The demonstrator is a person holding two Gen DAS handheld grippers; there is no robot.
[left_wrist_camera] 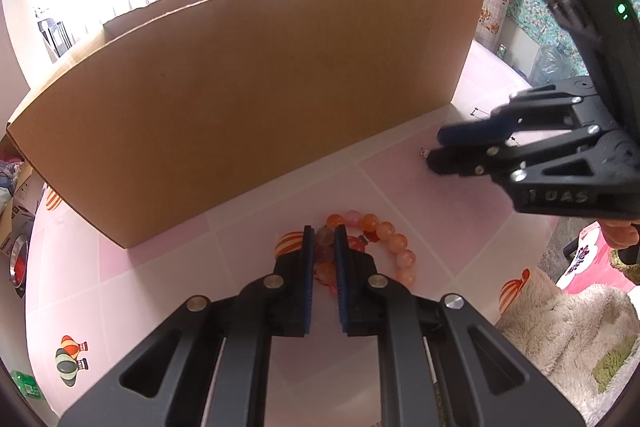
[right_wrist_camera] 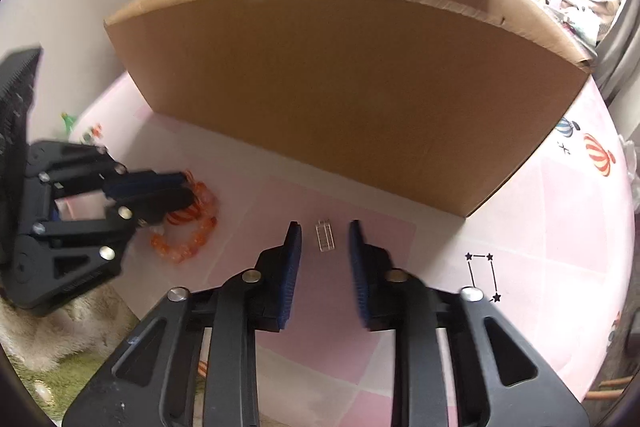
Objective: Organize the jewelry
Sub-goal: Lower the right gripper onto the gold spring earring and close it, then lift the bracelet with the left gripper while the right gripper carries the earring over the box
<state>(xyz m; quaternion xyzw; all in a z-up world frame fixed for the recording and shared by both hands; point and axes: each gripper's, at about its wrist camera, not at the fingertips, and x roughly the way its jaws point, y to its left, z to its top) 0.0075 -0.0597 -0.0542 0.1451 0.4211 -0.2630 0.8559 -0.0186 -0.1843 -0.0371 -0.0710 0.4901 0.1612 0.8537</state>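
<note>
A small clear rectangular piece point(right_wrist_camera: 324, 235), perhaps a transparent clip or earring holder though too small to be named for certain, is seen lying flat on the pink checked surface point(right_wrist_camera: 540, 235) close before the front wall of the open cardboard box point(right_wrist_camera: 340, 99). It lies just ahead of the right gripper point(right_wrist_camera: 323, 237), centred in the gap between the two blue-padded fingers point(right_wrist_camera: 294, 247), and its long axis runs along the line in which they point. These fingers are held narrowly apart, and neither pad is seen touching the piece. The coming move is judged to turn on this: a straight descent would bring a pad to each long side. Toward the left edge of the surface, an orange bead bracelet point(left_wrist_camera: 394, 247) rests on the surface, and the left gripper point(left_wrist_camera: 325, 241) is closed narrowly on some of its beads. The right gripper is plainly the nearer to the clear piece.
</note>
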